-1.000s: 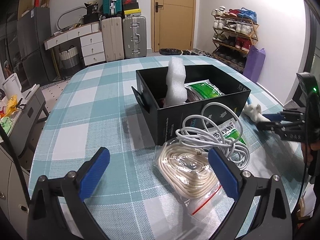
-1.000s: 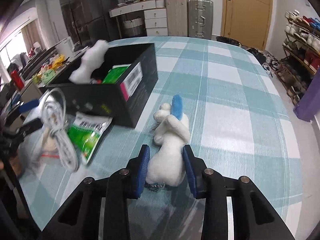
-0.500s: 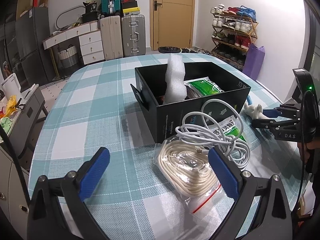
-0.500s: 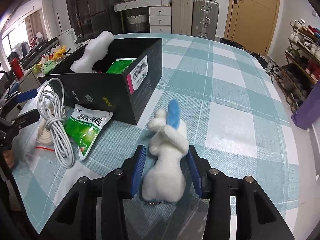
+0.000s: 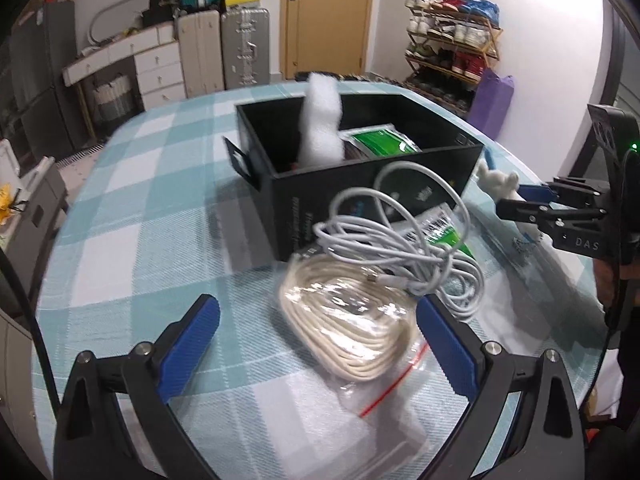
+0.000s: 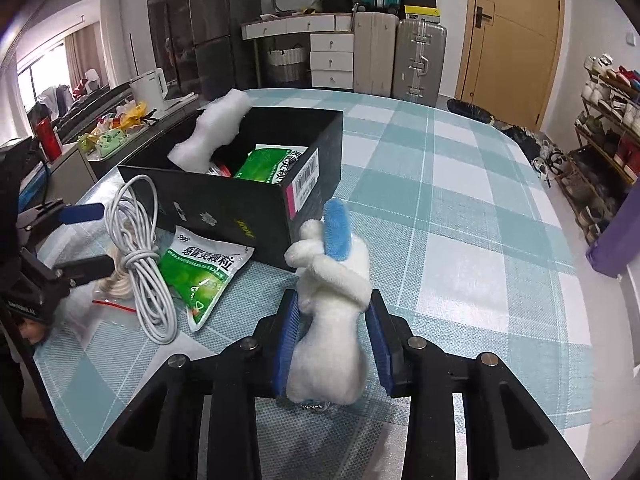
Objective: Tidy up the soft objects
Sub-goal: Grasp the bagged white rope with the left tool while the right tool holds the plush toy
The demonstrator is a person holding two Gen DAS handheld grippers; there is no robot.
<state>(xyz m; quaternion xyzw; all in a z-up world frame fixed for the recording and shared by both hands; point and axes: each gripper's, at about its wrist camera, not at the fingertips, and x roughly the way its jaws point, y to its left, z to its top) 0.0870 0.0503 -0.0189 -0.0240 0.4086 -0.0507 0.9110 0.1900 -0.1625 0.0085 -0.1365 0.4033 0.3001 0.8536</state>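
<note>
My right gripper (image 6: 334,316) is shut on a white plush toy with a blue ear (image 6: 332,312) and holds it lifted off the checked tablecloth, right of the black box (image 6: 240,200). The toy also shows in the left wrist view (image 5: 500,184). The box holds a white foam piece (image 5: 322,120) and a green packet (image 5: 380,142). My left gripper (image 5: 316,328) is open and empty over a bagged coil of cream rope (image 5: 352,324). A white cable bundle (image 5: 400,240) lies on the rope and a green packet (image 6: 200,268).
The table's edge runs close on the right (image 5: 600,320). Off the table stand suitcases (image 5: 244,48), a drawer unit (image 5: 160,68) and a shoe rack (image 5: 452,32). A side counter with clutter (image 6: 112,132) stands beyond the box.
My right gripper has lifted the plush toy off the table and raised it upright. My left gripper has moved slightly closer to the rope bag and stays open.
</note>
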